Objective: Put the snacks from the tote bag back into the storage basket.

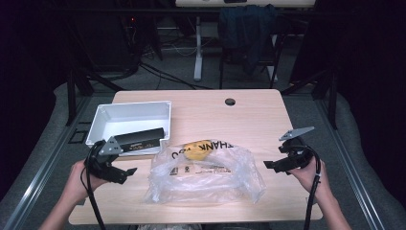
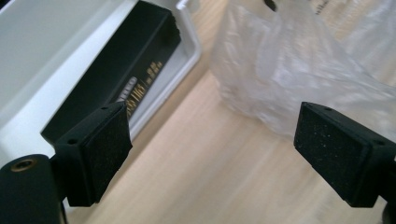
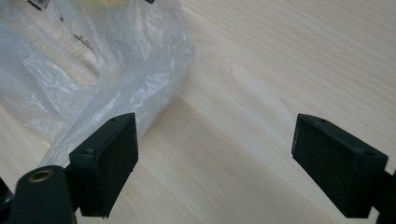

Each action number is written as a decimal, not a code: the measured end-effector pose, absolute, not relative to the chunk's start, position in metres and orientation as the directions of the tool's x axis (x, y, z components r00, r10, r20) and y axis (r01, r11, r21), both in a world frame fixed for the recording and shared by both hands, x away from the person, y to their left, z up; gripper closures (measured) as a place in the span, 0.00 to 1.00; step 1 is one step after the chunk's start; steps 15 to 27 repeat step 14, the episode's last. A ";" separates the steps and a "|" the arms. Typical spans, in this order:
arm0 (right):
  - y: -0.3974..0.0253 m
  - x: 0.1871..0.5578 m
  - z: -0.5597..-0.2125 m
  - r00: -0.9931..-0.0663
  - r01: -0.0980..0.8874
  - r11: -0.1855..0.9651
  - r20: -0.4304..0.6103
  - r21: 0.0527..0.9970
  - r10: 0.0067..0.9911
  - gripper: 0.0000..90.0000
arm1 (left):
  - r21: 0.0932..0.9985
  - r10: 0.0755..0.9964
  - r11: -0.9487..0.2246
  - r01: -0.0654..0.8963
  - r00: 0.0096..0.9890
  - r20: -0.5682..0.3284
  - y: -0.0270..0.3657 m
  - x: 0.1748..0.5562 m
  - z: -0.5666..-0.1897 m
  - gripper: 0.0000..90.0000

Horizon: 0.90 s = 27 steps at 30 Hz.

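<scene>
Dark room; grey floor (image 1: 177, 72), cables (image 1: 163, 72), dark jacket (image 1: 246, 26) over a chair.

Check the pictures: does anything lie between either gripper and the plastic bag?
Nothing visible does. Bare table separates the open left gripper and open right gripper from the plastic bag; the tray stands aside.

bag (image 1: 206, 175) print partly hidden, perhaps "THANK YOU"

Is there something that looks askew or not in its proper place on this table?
Slightly: the black box lies tilted in the white tray, one end propped on the tray's rim. The plastic bag lies crumpled with a yellow item inside. Nothing looks spilled or damaged.
</scene>
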State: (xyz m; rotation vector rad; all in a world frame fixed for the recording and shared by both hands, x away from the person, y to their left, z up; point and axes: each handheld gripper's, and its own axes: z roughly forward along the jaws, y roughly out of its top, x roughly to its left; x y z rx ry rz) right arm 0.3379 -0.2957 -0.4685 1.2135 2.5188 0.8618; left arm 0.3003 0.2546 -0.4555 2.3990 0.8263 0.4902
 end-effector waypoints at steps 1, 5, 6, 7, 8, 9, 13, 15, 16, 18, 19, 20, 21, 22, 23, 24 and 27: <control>-0.297 0.337 -0.470 -0.633 0.645 0.488 0.052 0.589 0.773 0.15 | 0.608 0.656 -0.651 0.454 0.739 0.150 0.253 0.294 -0.456 0.12; -0.302 0.334 -0.473 -0.619 0.659 0.476 0.061 0.582 0.783 0.15 | 0.613 0.698 -0.621 0.489 0.701 0.146 0.246 0.274 -0.459 0.12; -0.302 0.334 -0.474 -0.621 0.658 0.474 0.065 0.585 0.781 0.15 | 0.605 0.703 -0.626 0.492 0.691 0.165 0.244 0.269 -0.461 0.12; -0.303 0.334 -0.475 -0.622 0.657 0.475 0.066 0.586 0.780 0.15 | 0.606 0.718 -0.617 0.502 0.675 0.173 0.243 0.266 -0.463 0.12; -0.303 0.334 -0.475 -0.626 0.655 0.476 0.068 0.587 0.777 0.15 | 0.608 0.723 -0.612 0.506 0.670 0.170 0.243 0.263 -0.465 0.12; -0.303 0.334 -0.475 -0.625 0.653 0.475 0.066 0.591 0.777 0.15 | 0.594 0.717 -0.626 0.505 0.672 0.184 0.242 0.262 -0.466 0.12; -0.303 0.333 -0.476 -0.618 0.652 0.466 0.064 0.598 0.783 0.14 | 0.583 0.730 -0.620 0.525 0.658 0.183 0.242 0.263 -0.475 0.12; -0.303 0.333 -0.477 -0.618 0.652 0.465 0.064 0.599 0.783 0.14 | 0.588 0.736 -0.614 0.527 0.651 0.186 0.242 0.263 -0.477 0.11; -0.303 0.333 -0.477 -0.618 0.652 0.465 0.064 0.599 0.783 0.14 | 0.588 0.736 -0.614 0.527 0.651 0.186 0.242 0.263 -0.477 0.11; -0.303 0.333 -0.477 -0.618 0.652 0.465 0.064 0.599 0.783 0.14 | 0.588 0.736 -0.614 0.527 0.651 0.186 0.242 0.263 -0.477 0.11; -0.303 0.333 -0.477 -0.618 0.652 0.465 0.064 0.599 0.783 0.14 | 0.588 0.736 -0.614 0.527 0.651 0.186 0.242 0.263 -0.477 0.11; -0.303 0.333 -0.477 -0.618 0.652 0.465 0.064 0.599 0.783 0.14 | 0.588 0.736 -0.614 0.527 0.651 0.186 0.242 0.263 -0.477 0.11; -0.303 0.333 -0.477 -0.618 0.652 0.465 0.064 0.599 0.783 0.14 | 0.588 0.736 -0.614 0.527 0.651 0.186 0.242 0.263 -0.477 0.11; -0.303 0.333 -0.477 -0.618 0.652 0.465 0.064 0.599 0.783 0.14 | 0.588 0.736 -0.614 0.527 0.651 0.186 0.242 0.263 -0.477 0.11; -0.303 0.333 -0.477 -0.618 0.652 0.465 0.064 0.599 0.783 0.14 | 0.588 0.736 -0.614 0.527 0.651 0.186 0.242 0.263 -0.477 0.11; -0.303 0.333 -0.477 -0.618 0.652 0.465 0.064 0.599 0.783 0.14 | 0.588 0.736 -0.614 0.527 0.651 0.186 0.242 0.263 -0.477 0.11; -0.303 0.333 -0.477 -0.618 0.652 0.465 0.064 0.599 0.783 0.14 | 0.588 0.736 -0.614 0.527 0.651 0.186 0.242 0.263 -0.477 0.11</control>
